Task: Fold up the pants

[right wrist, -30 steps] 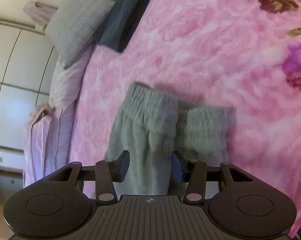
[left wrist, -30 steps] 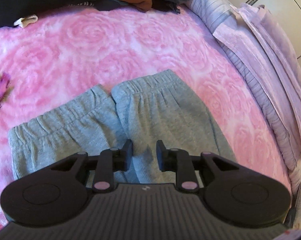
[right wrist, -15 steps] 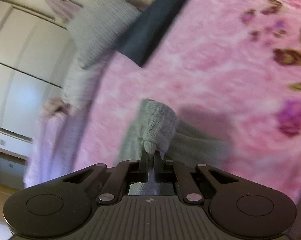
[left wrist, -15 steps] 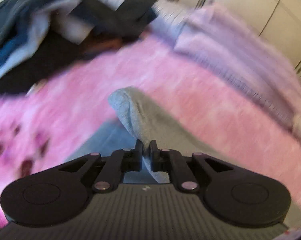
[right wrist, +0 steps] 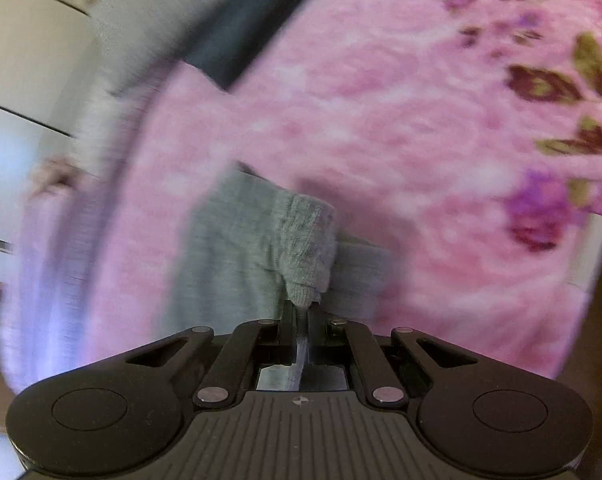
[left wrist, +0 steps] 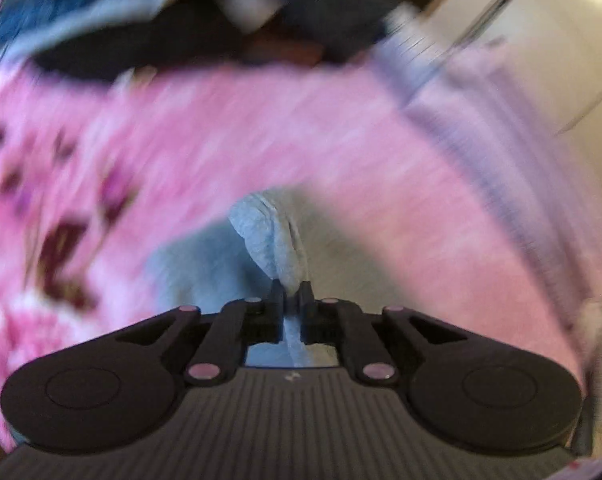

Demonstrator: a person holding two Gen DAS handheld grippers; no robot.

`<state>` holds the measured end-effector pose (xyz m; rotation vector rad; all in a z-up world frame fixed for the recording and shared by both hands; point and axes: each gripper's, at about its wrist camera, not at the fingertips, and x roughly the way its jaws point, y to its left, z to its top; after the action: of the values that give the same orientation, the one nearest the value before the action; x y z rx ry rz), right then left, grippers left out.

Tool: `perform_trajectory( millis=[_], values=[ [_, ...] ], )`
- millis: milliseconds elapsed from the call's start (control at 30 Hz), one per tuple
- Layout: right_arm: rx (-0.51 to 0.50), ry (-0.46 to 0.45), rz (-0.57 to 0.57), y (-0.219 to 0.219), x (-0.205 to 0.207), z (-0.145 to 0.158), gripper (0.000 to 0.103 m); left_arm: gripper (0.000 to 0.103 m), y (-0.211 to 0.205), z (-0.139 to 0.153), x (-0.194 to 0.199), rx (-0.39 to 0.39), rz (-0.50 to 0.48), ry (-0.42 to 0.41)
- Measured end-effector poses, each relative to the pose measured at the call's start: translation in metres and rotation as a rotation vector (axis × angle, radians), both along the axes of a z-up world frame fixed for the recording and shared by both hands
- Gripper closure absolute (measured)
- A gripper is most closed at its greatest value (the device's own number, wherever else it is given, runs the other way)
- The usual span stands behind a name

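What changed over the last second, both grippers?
Both closed: the left gripper and right gripper, open over the flat grey pants a second ago, now each pinch a bunched fold and have lifted it off the pink blanket. The rest of the pants remains on the blanket.

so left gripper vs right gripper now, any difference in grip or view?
The left gripper shows a narrow gap around the grey pants; the right gripper looks pressed nearly together. The left faces a dark clothes pile; the right faces a grey pillow. Both pinch a raised fold above the pink blanket.
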<state>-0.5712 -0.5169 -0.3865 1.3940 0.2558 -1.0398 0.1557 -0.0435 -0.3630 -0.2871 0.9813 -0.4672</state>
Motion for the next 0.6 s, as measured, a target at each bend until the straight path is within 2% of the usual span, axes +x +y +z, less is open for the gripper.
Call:
perform_trajectory(
  millis=[33,67,167,200,300,367,467,533,600],
  values=[
    [-0.015,0.011,0.016,0.001,-0.001,0.003,0.102,0.096,0.003,0.008,-0.006,0.022,-0.021,-0.052],
    [-0.009,0.049,0.031,0.002,-0.002,0.0,0.102,0.096,0.006,0.007,-0.009,0.06,-0.035,-0.068],
    [0.121,0.131,0.037,0.007,-0.007,-0.032,0.102,0.096,0.019,-0.033,-0.016,0.238,-0.05,0.015],
    [0.127,0.123,0.022,0.012,-0.01,-0.037,0.102,0.096,0.022,-0.045,-0.017,0.258,-0.044,0.044],
    [0.089,0.103,0.007,0.019,-0.015,-0.035,0.102,0.096,0.018,-0.051,-0.02,0.256,-0.017,0.026],
    [0.068,0.102,0.005,0.02,-0.015,-0.03,0.102,0.098,0.007,-0.047,-0.022,0.289,-0.041,0.003],
    [0.016,0.073,-0.024,0.031,-0.019,-0.021,0.103,0.095,0.01,-0.041,-0.023,0.292,-0.07,-0.019],
    [0.059,0.128,-0.029,0.037,-0.017,-0.033,0.103,0.094,0.009,-0.048,-0.023,0.323,-0.081,-0.008],
    [0.062,0.134,-0.026,0.037,-0.014,-0.043,0.102,0.094,0.003,-0.049,-0.024,0.356,-0.086,-0.018]
  ],
)
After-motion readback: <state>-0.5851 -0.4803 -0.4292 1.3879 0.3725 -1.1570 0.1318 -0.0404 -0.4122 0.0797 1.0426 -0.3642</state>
